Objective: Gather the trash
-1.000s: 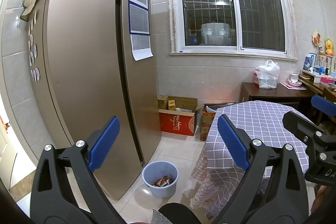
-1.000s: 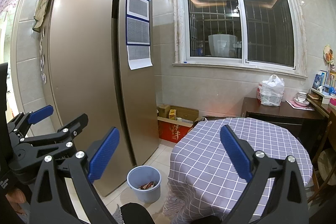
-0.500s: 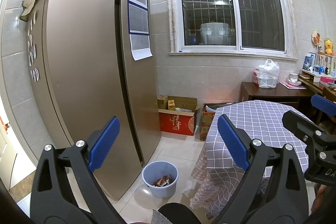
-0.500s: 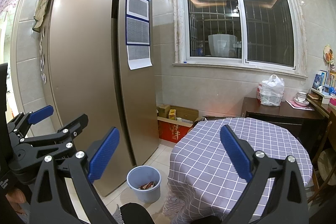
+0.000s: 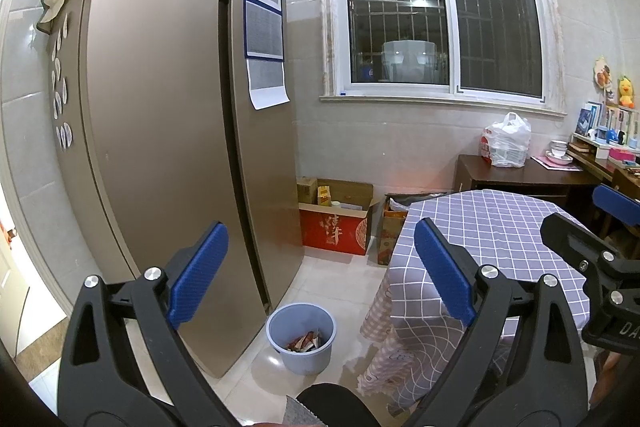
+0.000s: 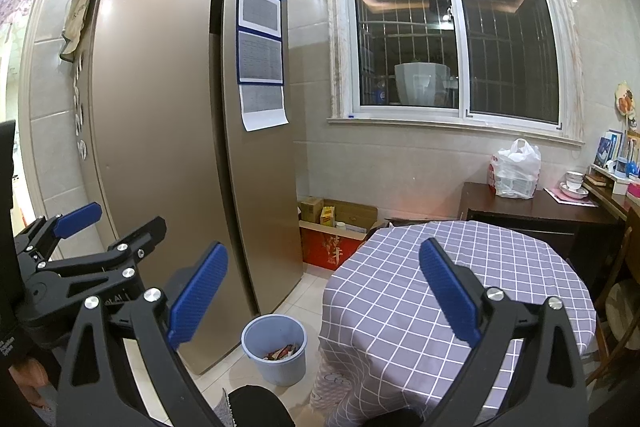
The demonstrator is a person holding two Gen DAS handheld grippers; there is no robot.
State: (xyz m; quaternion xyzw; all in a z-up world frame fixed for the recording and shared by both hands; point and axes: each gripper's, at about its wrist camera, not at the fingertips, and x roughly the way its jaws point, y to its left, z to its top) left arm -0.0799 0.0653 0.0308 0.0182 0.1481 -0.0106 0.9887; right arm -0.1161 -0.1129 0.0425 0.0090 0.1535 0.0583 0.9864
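Note:
A light blue trash bin (image 5: 301, 337) stands on the tiled floor between the fridge and the table; it also shows in the right wrist view (image 6: 274, 349). Wrappers (image 5: 305, 341) lie inside it. My left gripper (image 5: 320, 275) is open and empty, held well above the bin. My right gripper (image 6: 322, 291) is open and empty, above the table edge. The right gripper shows at the right edge of the left wrist view (image 5: 600, 259); the left gripper shows at the left of the right wrist view (image 6: 88, 251).
A tall bronze fridge (image 5: 160, 107) fills the left. A round table with a purple checked cloth (image 6: 460, 287) stands right of the bin. Cardboard boxes (image 5: 336, 223) sit under the window. A dark side table (image 6: 532, 207) holds a white plastic bag (image 6: 514, 169).

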